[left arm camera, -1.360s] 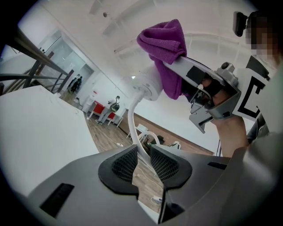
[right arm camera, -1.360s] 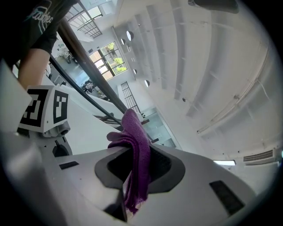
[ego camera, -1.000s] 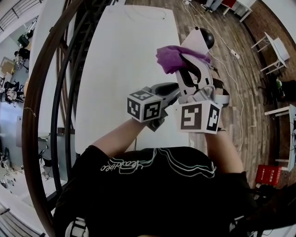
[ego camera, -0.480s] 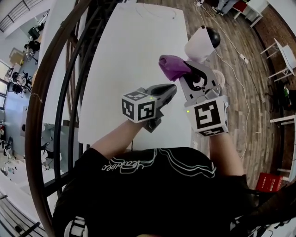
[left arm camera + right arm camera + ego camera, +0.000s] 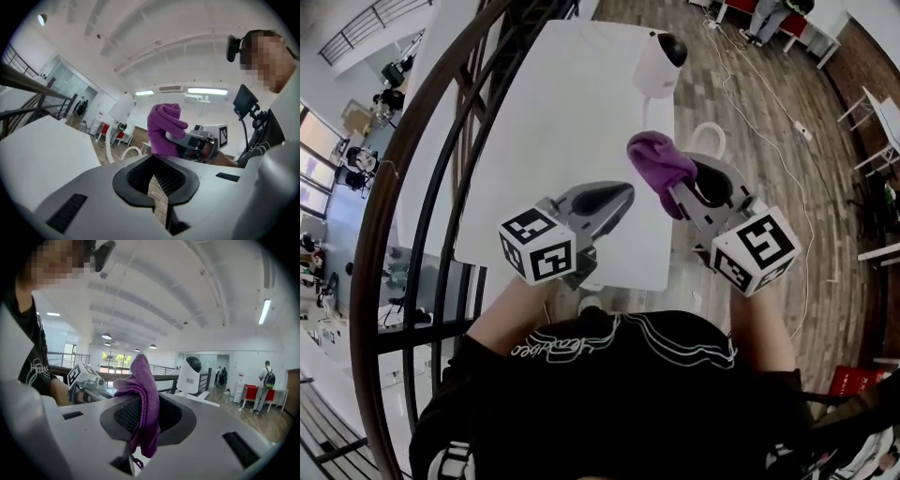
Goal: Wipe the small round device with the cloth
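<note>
Nearest the person, the left claw (image 5: pixel 617 194) is hovering over the near part of the worktop (image 5: pixel 553 122). Its jaws have just been closing and are sitting together with nothing between them. The right claw (image 5: pixel 675 192) is hanging at the worktop's right edge and is clenching the purple cloth (image 5: pixel 659 159). The cloth is bunching above the jaws and drooping below them. It is looking soft, light and limp, likely folding rather than pushing, so pinching a bunched fold is probably giving the firmest hold. Farthest out, the small round device (image 5: pixel 659 61) is standing upright at the worktop's far right corner. It is showing a smooth white rounded body with a glossy black domed face. It is looking light and slippery, probably tipping easily under a wipe, so steadying its lower body seems wise.
</note>
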